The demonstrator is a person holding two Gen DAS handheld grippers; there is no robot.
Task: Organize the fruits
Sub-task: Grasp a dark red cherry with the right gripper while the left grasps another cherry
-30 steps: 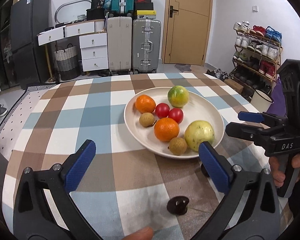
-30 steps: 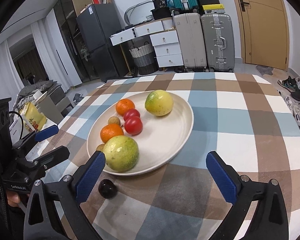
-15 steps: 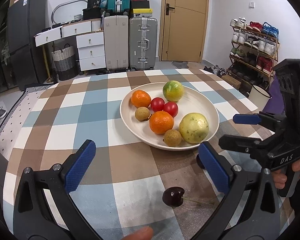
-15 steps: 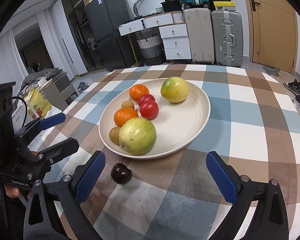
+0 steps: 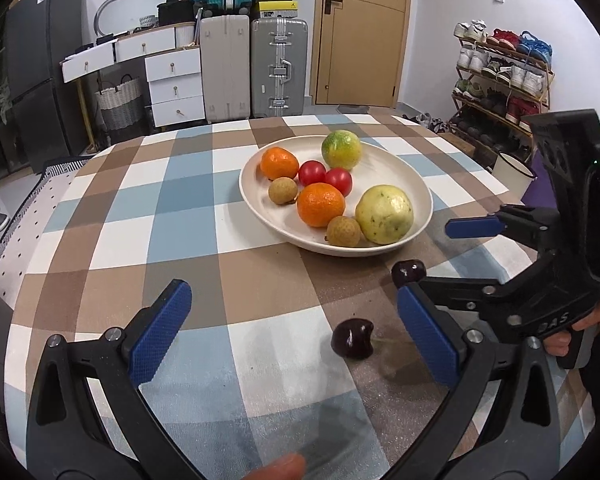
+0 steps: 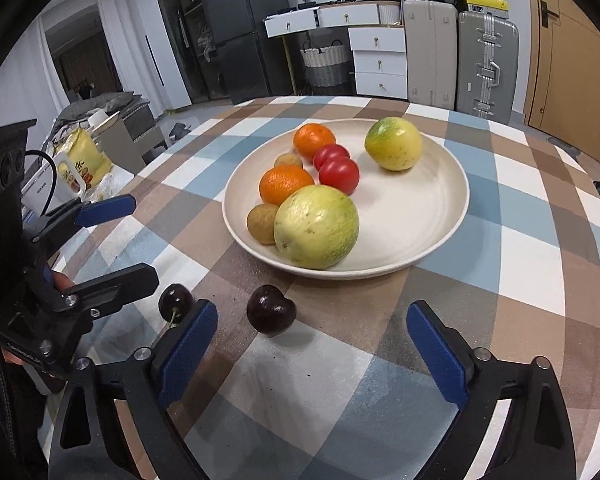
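Note:
A cream plate (image 5: 414,178) (image 6: 428,216) on the checked tablecloth holds two oranges, two tomatoes, two longans, a green-yellow fruit and a large pale guava (image 5: 384,214) (image 6: 316,226). Two dark cherries lie on the cloth in front of the plate: one (image 5: 352,338) (image 6: 176,302) near the left gripper, one (image 5: 409,272) (image 6: 271,310) near the right gripper. My left gripper (image 5: 296,334) (image 6: 124,236) is open and empty, the near cherry between its fingers. My right gripper (image 6: 308,354) (image 5: 444,258) is open and empty, the other cherry just ahead between its fingers.
The table edge runs close on the left and right. Suitcases (image 5: 278,68), white drawers (image 5: 174,84), a door and a shoe rack (image 5: 500,76) stand beyond the table. A yellow bag (image 6: 82,160) sits off the table's left side.
Both grippers have drawn back and lowered towards the near table edge. Both cherries now show in front of the plate, each between a gripper's open fingers.

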